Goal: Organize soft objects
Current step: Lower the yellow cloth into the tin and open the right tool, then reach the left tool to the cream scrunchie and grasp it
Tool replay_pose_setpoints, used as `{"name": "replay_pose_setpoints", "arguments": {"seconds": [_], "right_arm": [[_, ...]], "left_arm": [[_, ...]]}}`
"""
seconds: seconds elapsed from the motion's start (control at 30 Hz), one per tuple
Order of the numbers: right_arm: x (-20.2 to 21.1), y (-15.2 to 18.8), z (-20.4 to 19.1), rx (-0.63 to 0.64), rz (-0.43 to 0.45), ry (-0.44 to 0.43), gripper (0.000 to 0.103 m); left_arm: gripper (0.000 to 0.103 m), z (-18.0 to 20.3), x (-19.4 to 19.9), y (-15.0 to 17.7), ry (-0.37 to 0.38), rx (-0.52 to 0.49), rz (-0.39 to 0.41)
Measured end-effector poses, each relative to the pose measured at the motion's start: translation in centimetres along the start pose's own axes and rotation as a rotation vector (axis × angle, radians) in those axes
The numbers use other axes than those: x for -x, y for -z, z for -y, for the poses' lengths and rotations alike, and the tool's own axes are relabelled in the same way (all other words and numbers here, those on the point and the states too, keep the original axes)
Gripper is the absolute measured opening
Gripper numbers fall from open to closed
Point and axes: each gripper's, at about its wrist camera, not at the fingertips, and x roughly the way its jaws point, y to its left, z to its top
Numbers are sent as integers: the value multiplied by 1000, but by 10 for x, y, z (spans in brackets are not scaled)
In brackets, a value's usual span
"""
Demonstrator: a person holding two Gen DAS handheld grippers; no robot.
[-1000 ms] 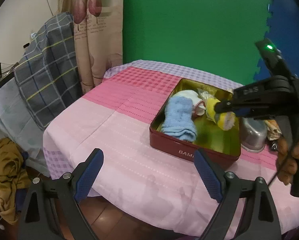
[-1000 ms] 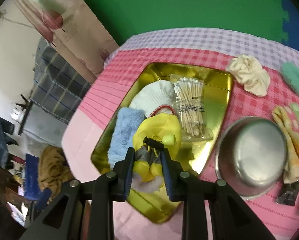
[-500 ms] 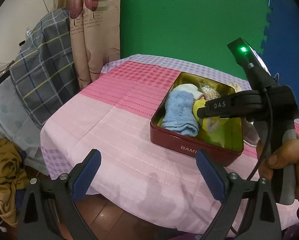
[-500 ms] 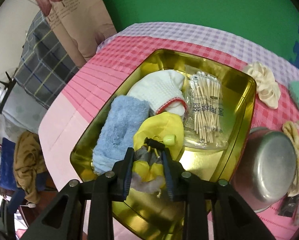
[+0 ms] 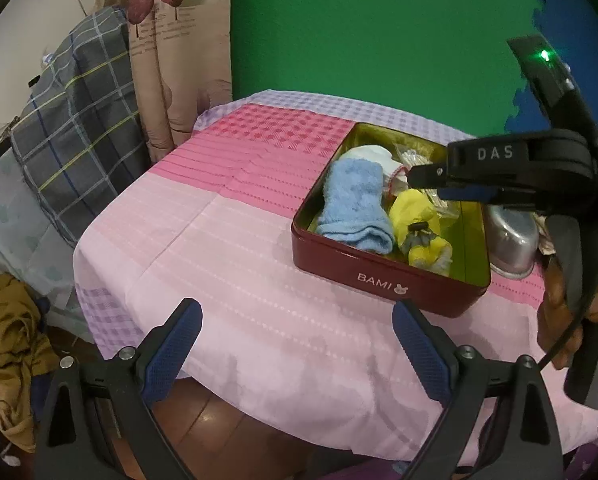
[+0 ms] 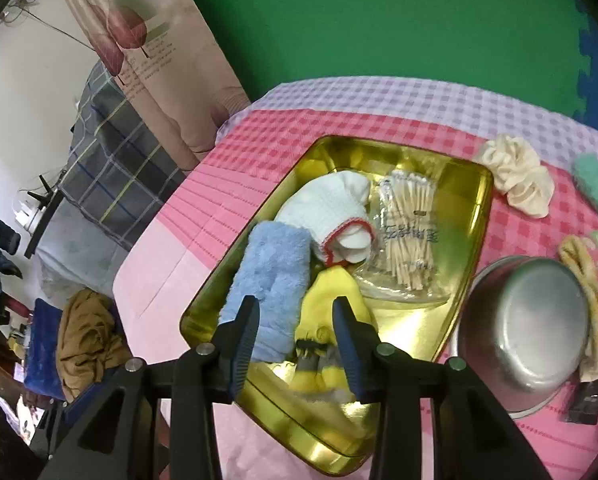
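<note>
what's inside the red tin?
In the tin: blue towel, white sock, yellow toy, bag of cotton swabs. Anything beneath them is covered.

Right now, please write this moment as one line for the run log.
right gripper: open above yellow toy | toy: lying in tin beside blue towel | left gripper: open, holding nothing

- I'm in a lived-in home room: leaf-print curtain (image 6: 139, 52), plaid blanket (image 5: 75, 120) over furniture.
- Checked tablecloth (image 5: 227, 240), heaped brown clothes (image 5: 7, 352), green foam-mat backdrop (image 5: 379, 32).
</note>
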Motion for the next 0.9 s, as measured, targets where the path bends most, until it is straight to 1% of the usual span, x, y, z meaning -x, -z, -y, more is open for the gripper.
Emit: {"name": "replay_pose_setpoints", "arguments": {"seconds": [0.07, 0.13, 0.17, 0.27, 0.3, 0.37, 0.4, 0.47, 0.5, 0.67, 0.73, 0.8, 0.87, 0.9], "right_arm": [[3, 1, 1, -4, -1, -10, 39], [15, 4, 1, -6, 32, -14, 39], [21, 4, 1, -8, 54, -9, 39], [57, 15, 14, -18, 159, 29, 39], [72, 22, 22, -24, 205, 72, 39], [95, 37, 40, -42, 269, 153, 39], [110, 49, 56, -59, 304, 212, 39], [129, 67, 83, -92, 340, 313, 39], [141, 79, 105, -117, 353, 387, 39], [181, 124, 200, -256, 347, 667, 39], [191, 136, 232, -298, 336, 759, 39], [201, 148, 260, -334, 327, 836, 39], [205, 155, 283, -367, 302, 884, 39], [206, 158, 294, -390, 288, 892, 39]], "left_arm": [[94, 2, 0, 0, -9, -12, 0], [94, 3, 0, 0, -16, -20, 4], [94, 3, 0, 0, -19, -23, 6], [94, 3, 1, 1, -23, -31, 11], [94, 3, 1, 1, -24, -32, 10], [94, 4, 2, 1, -25, -33, 9], [94, 4, 1, 2, -26, -35, 7], [94, 5, 1, 2, -29, -38, 4], [94, 6, 1, 2, -30, -40, 3], [95, 13, 0, 5, -45, -65, 3], [95, 16, -1, 7, -55, -80, 0], [95, 19, -3, 8, -66, -96, -5], [95, 22, -6, 10, -80, -112, -11], [95, 24, -7, 11, -87, -119, -12]]}}
